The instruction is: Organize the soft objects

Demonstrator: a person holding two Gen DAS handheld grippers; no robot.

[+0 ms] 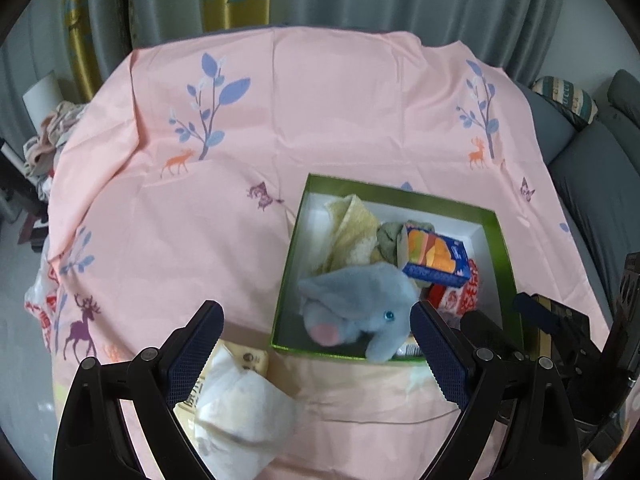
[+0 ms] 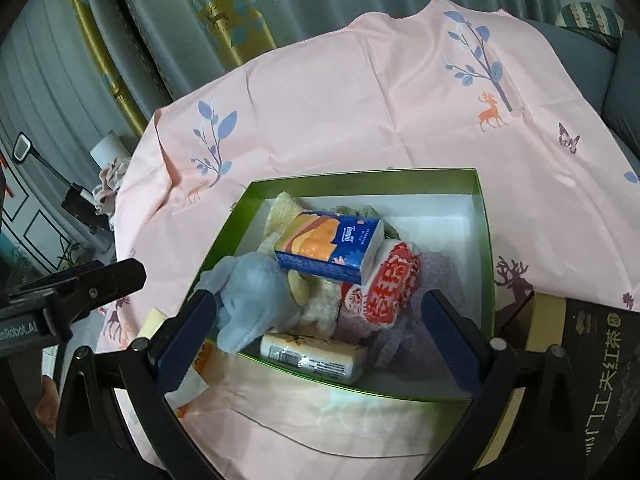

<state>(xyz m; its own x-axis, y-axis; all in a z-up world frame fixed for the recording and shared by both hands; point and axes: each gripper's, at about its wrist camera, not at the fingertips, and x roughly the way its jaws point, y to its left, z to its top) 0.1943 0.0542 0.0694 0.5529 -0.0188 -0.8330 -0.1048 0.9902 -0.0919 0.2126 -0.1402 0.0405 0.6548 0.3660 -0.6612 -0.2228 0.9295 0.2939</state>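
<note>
The blue tissue pack (image 2: 329, 245) in the green box (image 2: 484, 240) reads "Tempo"; the red-and-white cloth (image 2: 384, 284) at its 4 o'clock carries large characters too warped to read. A dark carton (image 2: 592, 360) at the box's 4 o'clock bears Chinese characters, "工夫红茶" among them. The box also holds a grey plush elephant (image 1: 360, 304) against its near-left wall, a yellow towel (image 1: 352, 224) at the far left, and a pale wrapped pack (image 2: 312, 356) along the near wall. The left gripper (image 1: 316, 344) is spread wide and holds nothing, above a white tissue packet (image 1: 240, 412) lying outside the box at its 7 o'clock on the pink sheet (image 1: 320, 100). The right gripper (image 2: 320, 332) gapes equally wide over the box's near edge, empty.
</note>
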